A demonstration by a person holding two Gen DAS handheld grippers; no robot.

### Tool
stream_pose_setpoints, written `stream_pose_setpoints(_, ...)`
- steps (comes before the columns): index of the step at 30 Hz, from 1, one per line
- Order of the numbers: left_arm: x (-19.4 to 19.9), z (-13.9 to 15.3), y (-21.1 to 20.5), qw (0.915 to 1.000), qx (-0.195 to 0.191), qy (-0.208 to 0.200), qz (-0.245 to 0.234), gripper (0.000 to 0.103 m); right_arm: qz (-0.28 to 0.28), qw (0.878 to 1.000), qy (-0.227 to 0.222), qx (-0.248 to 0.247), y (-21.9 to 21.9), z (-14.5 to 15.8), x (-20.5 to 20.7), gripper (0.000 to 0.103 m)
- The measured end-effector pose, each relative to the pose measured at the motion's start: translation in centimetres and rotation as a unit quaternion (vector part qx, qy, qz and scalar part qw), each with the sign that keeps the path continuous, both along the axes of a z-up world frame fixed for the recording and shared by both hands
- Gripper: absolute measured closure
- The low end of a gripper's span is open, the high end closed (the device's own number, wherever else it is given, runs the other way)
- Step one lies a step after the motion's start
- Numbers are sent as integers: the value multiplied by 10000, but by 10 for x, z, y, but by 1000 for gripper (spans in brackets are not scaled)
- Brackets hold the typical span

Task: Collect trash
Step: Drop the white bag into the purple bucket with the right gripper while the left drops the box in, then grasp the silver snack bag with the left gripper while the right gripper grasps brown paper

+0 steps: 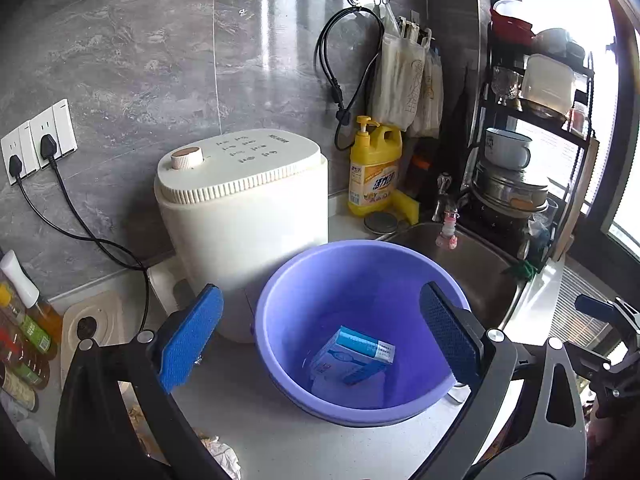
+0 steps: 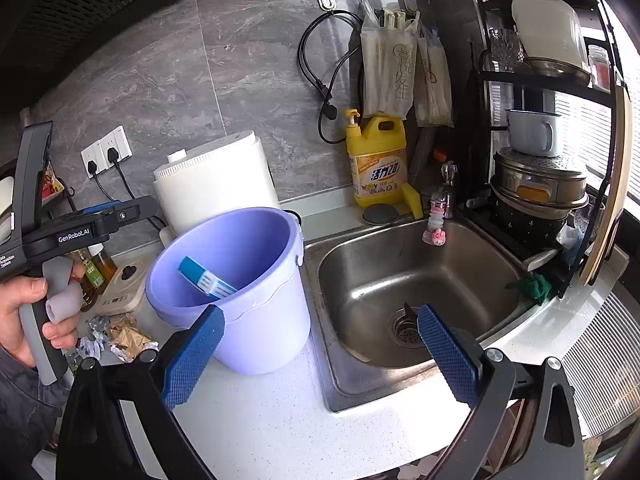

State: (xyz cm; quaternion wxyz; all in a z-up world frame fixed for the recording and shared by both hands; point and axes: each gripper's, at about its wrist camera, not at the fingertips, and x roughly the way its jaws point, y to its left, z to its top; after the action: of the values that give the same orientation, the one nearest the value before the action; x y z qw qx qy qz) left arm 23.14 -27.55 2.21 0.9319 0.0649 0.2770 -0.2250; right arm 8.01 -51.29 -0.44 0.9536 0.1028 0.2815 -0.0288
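A purple plastic bucket (image 1: 280, 304) stands on the white counter; it also shows in the right wrist view (image 2: 264, 320). A blue and white carton (image 1: 354, 354) lies inside it, also seen in the right wrist view (image 2: 206, 278). My left gripper (image 1: 322, 332) is open and empty, hovering above the bucket. My right gripper (image 2: 320, 354) is open and empty, above the counter between bucket and sink. Crumpled paper and foil scraps (image 2: 120, 338) lie on the counter left of the bucket; some show at the bottom of the left wrist view (image 1: 222, 454).
A white appliance (image 1: 240, 216) stands behind the bucket. A steel sink (image 2: 420, 280) lies right of it, with a yellow detergent jug (image 2: 378, 164) behind. A dish rack (image 2: 540, 160) is at the far right. Bottles (image 1: 24, 320) and plugged cords (image 1: 80, 232) are at the left.
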Motion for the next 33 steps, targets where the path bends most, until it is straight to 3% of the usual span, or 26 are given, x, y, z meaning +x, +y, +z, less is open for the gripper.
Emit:
stream_pose_setpoints(9, -21, -13, 59, 9980, -192, 283, 527, 5, 324, 9994, -77, 82, 29, 0, 8, 8)
stream_pose_setpoints(19, -62, -18, 134, 9900, -126, 251, 1384, 5, 1285, 9917, 52, -70, 99, 1, 22, 8)
stream_pose_setpoints(27, -93, -29, 200, 9756, -340, 421, 2126, 5, 1961, 9803, 152, -193, 155, -2, 28, 8)
stream_pose_setpoints(33, -120, -40, 242, 9598, -489, 602, 2698, 5, 2411, 9695, 354, -262, 195, -12, 38, 8)
